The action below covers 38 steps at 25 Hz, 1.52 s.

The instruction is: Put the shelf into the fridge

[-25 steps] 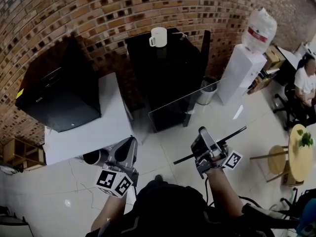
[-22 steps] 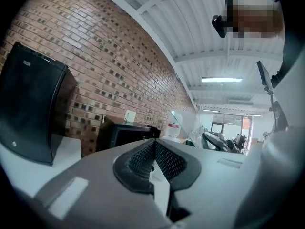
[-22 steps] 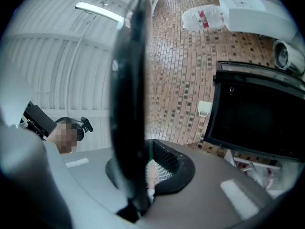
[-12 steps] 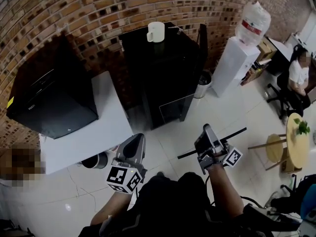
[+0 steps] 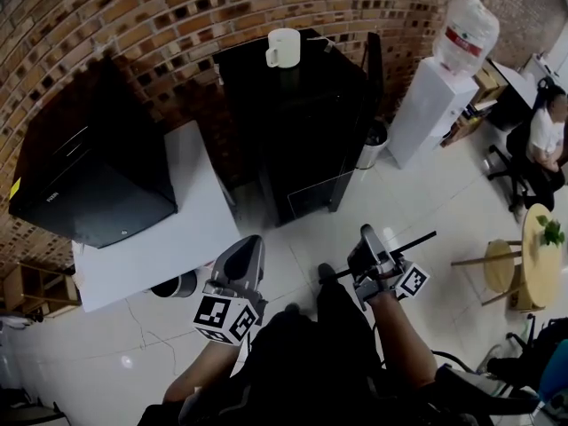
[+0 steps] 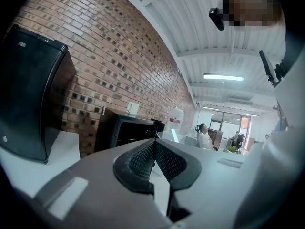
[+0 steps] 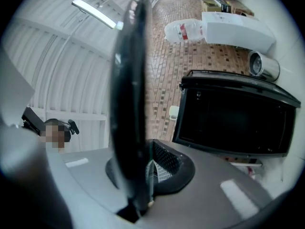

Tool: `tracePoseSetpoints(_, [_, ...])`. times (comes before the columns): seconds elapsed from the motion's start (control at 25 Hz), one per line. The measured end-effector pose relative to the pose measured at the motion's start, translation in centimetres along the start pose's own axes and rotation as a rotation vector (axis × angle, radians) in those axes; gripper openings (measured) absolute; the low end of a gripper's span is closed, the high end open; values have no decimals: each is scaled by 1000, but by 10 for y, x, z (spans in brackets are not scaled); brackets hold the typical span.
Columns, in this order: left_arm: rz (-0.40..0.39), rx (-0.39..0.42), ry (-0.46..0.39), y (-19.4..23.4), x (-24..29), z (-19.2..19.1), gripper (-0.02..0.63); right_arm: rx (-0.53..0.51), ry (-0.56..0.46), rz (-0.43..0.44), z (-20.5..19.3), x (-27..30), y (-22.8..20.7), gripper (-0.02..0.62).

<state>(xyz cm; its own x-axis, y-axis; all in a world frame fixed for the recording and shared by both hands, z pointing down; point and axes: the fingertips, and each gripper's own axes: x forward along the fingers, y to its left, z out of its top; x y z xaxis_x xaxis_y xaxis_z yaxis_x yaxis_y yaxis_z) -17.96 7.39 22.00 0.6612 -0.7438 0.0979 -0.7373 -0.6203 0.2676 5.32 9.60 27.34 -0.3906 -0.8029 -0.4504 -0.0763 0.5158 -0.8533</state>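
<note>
The shelf (image 5: 417,240) is a glass pane with a black edge strip. My right gripper (image 5: 368,248) is shut on that strip, and the pane reaches toward the black fridge (image 5: 302,114), whose front stands open. In the right gripper view the strip (image 7: 131,104) runs edge-on up from the shut jaws (image 7: 145,168), with the fridge (image 7: 233,113) beyond. My left gripper (image 5: 241,264) hangs left of the shelf, apart from it. Its pads (image 6: 143,159) meet with nothing between them, and the fridge (image 6: 128,130) stands ahead.
A white mug (image 5: 282,47) sits on the fridge. A second black fridge (image 5: 89,176) stands on a white table (image 5: 169,229) at the left. Right of the fridge are a steel bin (image 5: 373,145) and a water dispenser (image 5: 435,105). A seated person (image 5: 541,140) and round table (image 5: 543,269) are far right.
The glass pane's far end has drawn in and now sits low before the fridge's open front. My left gripper has shifted to the right. The right gripper keeps its hold.
</note>
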Motion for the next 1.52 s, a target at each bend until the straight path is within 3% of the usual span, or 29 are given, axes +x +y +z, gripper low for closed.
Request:
tracePoseSetpoints(0.48, [76, 41, 124, 5, 64, -28, -6, 92, 49, -31, 40, 10, -99, 17])
tracePoseSetpoints(0.64, [115, 22, 146, 10, 85, -45, -6, 133, 81, -64, 42, 16, -133, 17])
tracePoseSetpoints(1.0, [88, 48, 244, 11, 123, -97, -6, 194, 125, -105, 30, 29, -205, 17])
tracePoseSetpoints(1.32, [152, 33, 303, 29, 128, -139, -6, 223, 138, -135, 16, 29, -253, 17])
tracePoseSetpoints(1.52, [132, 34, 329, 26, 136, -156, -6, 235, 155, -158, 7, 23, -280, 17])
